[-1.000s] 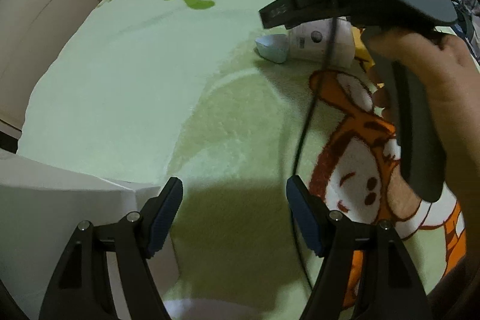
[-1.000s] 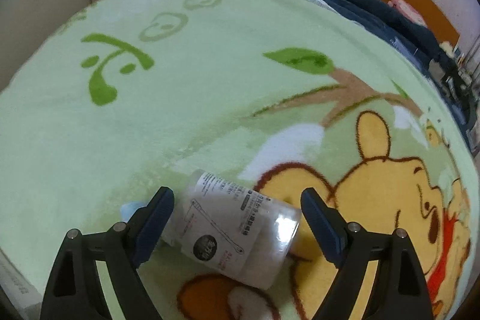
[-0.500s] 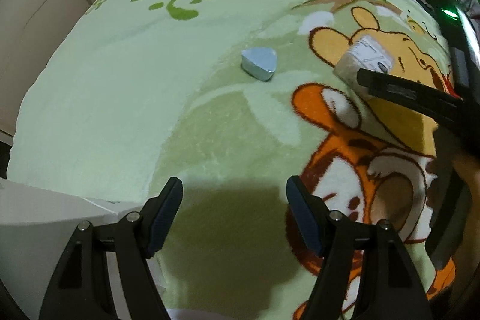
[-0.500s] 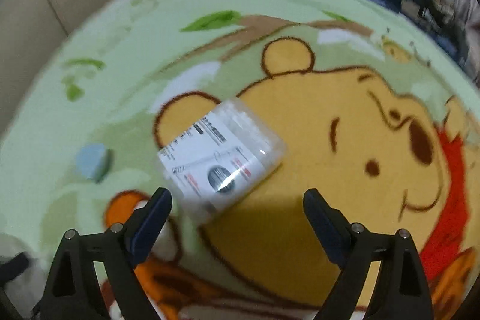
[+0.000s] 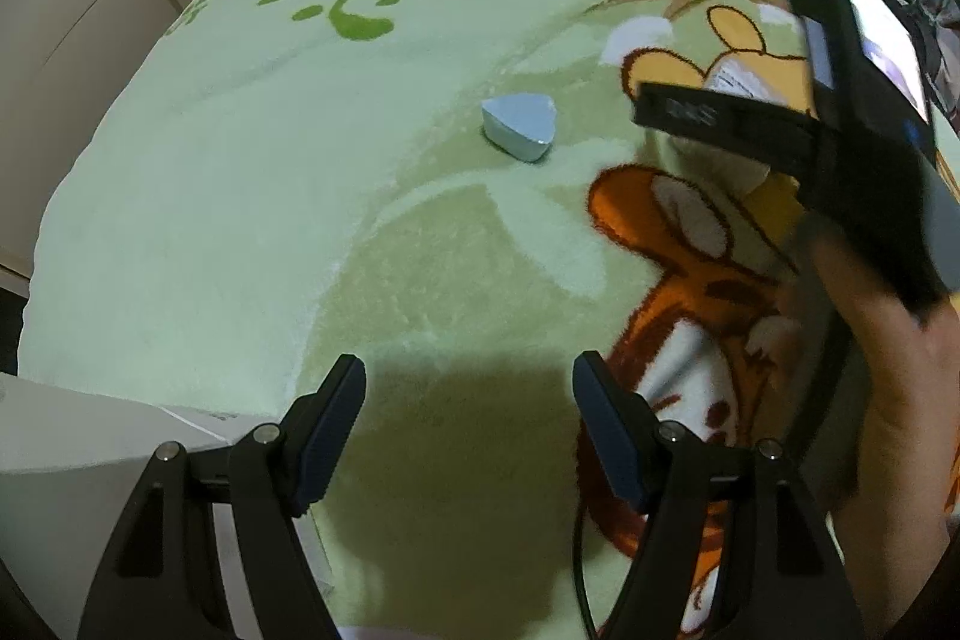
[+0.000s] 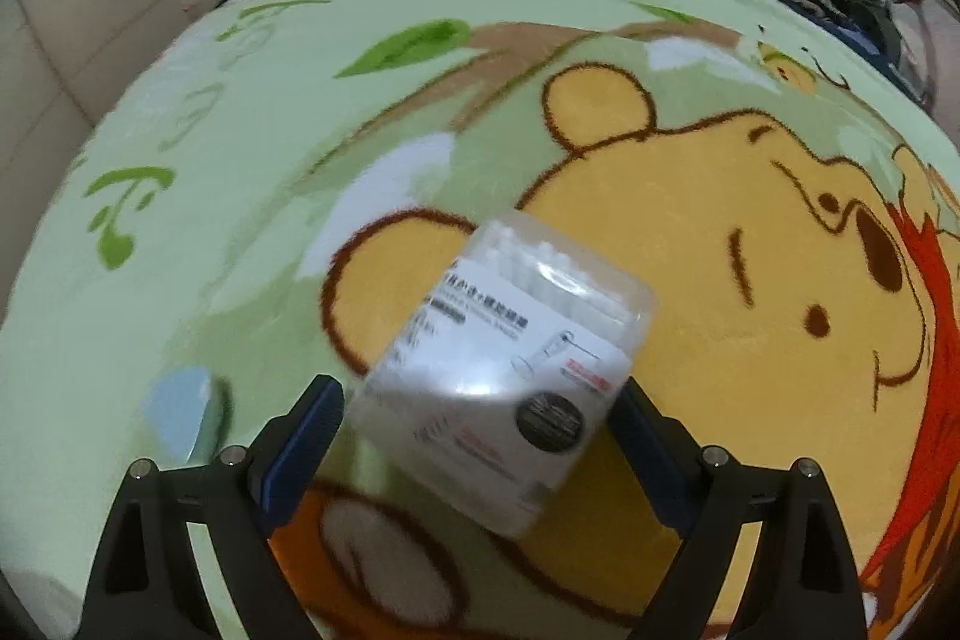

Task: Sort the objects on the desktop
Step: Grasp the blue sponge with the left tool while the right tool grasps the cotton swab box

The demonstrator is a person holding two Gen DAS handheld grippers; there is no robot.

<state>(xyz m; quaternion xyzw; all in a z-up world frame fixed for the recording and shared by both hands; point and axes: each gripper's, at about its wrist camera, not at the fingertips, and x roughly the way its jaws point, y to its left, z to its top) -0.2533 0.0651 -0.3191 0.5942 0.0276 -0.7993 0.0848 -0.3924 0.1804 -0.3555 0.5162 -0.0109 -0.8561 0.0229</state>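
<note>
Straddling the clear cotton-swab box [image 6: 504,370] lying on the cartoon blanket [image 6: 300,129], right gripper [image 6: 474,436] has jaws wide apart, not pressing yet. Risk: box sits skewed, so closing could catch a corner and spin or squirt it out. Left gripper [image 5: 468,430] apart, empty. Blue wedge [image 5: 519,123] nearby could get nudged.

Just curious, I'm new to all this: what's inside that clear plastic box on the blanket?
Through the clear plastic box you can see white cotton swabs packed side by side. A printed label covers its lower half, so the rest stays hidden.
</note>
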